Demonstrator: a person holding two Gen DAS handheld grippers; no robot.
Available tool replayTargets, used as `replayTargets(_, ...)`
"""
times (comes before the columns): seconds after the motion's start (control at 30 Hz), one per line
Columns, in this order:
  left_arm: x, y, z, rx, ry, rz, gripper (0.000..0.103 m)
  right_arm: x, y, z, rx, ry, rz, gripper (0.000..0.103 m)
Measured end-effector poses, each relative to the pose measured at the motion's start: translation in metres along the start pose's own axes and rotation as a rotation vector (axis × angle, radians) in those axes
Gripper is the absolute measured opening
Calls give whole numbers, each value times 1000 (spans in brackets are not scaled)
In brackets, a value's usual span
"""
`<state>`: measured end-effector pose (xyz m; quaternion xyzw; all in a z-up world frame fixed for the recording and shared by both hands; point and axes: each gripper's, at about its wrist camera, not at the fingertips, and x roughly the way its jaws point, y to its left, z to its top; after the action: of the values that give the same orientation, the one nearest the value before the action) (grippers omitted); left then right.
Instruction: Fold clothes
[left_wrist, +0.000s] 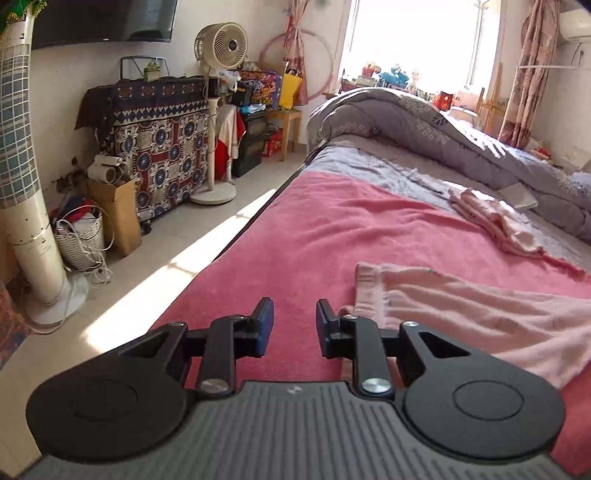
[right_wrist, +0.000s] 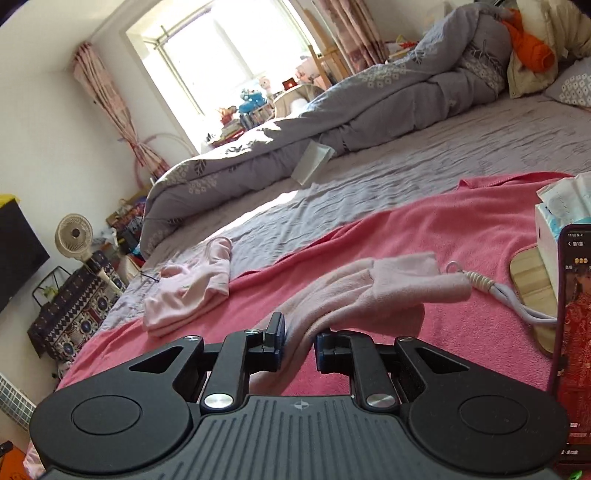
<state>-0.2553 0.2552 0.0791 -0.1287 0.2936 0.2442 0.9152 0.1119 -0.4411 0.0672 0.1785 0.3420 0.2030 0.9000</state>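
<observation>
Two pink garments (right_wrist: 369, 291) (right_wrist: 188, 291) on one blanket (left_wrist: 314, 229); left gripper (left_wrist: 294, 325) jaws apart, empty; right gripper (right_wrist: 298, 341) jaws straddle one.

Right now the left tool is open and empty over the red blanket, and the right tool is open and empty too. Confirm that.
Not quite. The left tool is open and empty over the red blanket, but the right tool is not empty: the right wrist view shows the light pink garment running between its pads, though whether they pinch it is unclear.
</observation>
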Motion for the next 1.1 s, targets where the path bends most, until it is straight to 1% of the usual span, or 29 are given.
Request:
replayTargets(0.03,1,-7,-4,38,13,27,30,9,-6,-7,6,38,-28,27)
replayTargets(0.07,1,-16,-6,73,11,38,30,17,-13,-15,23,71,-59,32)
replayTargets(0.1,0,-28,-8,115,1,32,30,27,-20,-24,49,108,-95,33)
replayTargets(0.13,-1,-42,-8,155,-13,12,30,34,-25,-33,71,124,-103,34)
replayTargets(0.17,-3,-57,-6,189,-28,-13,30,32,-27,-44,75,73,-80,41)
replayTargets(0.2,-3,-73,-4,222,-43,-41,30,29,-27,-48,83,54,-50,48)
replayTargets(0.23,-2,-90,-1,254,-58,-70,30,25,-27,-50,94,45,-23,61)
replayTargets(0.27,-1,-109,1,285,-72,-100,31,21,-27,-52,103,34,-9,68)
replayTargets(0.37,9,-163,1,361,-95,-192,33,8,-30,-59,128,10,-5,70)
replayTargets(0.43,21,-190,-5,407,-84,-225,37,0,-39,-66,167,-15,29,70)
replayTargets(0.5,37,-214,-18,467,-47,-237,39,-5,-50,-71,218,-46,68,70)
replayTargets(0.53,45,-226,-24,496,-29,-243,40,-3,-54,-70,252,-67,74,70)
replayTargets(0.57,54,-236,-31,525,-8,-241,41,-1,-59,-69,288,-88,78,70)
replayTargets(0.6,63,-241,-40,554,10,-223,40,1,-63,-68,323,-109,83,70)
replayTargets(0.63,70,-243,-52,571,-8,-207,40,8,-64,-64,346,-127,65,70)
replayTargets(0.67,68,-240,-61,574,-60,-207,40,14,-65,-60,368,-144,44,69)
replayTargets(0.7,66,-237,-65,572,-76,-209,40,23,-64,-55,382,-156,20,68)
replayTargets(0.73,63,-234,-64,553,-73,-215,40,33,-60,-50,371,-145,-16,62)
replayTargets(0.77,60,-231,-64,534,-71,-220,40,43,-55,-44,358,-132,-54,45)
replayTargets(0.8,57,-226,-63,515,-68,-220,41,53,-51,-39,344,-119,-92,34)
replayTargets(0.83,52,-218,-60,496,-66,-211,44,58,-42,-35,323,-113,-114,28)
replayTargets(0.87,47,-211,-57,477,-63,-202,46,61,-33,-31,302,-108,-134,25)
replayTargets(0.9,41,-202,-54,459,-67,-184,46,58,-17,-30,250,-131,-144,25)
replayTargets(0.97,32,-181,-49,429,-93,-128,46,42,34,-31,76,-209,-129,24)
replayTargets(1.0,27,-168,-46,406,-103,-96,46,36,67,-34,-32,-240,-116,24)
replayTargets(1.07,19,-143,-42,353,-118,-33,46,26,140,-46,-241,-280,-33,24)
replayTargets(1.1,15,-132,-41,322,-123,-5,46,26,179,-56,-342,-282,15,24)
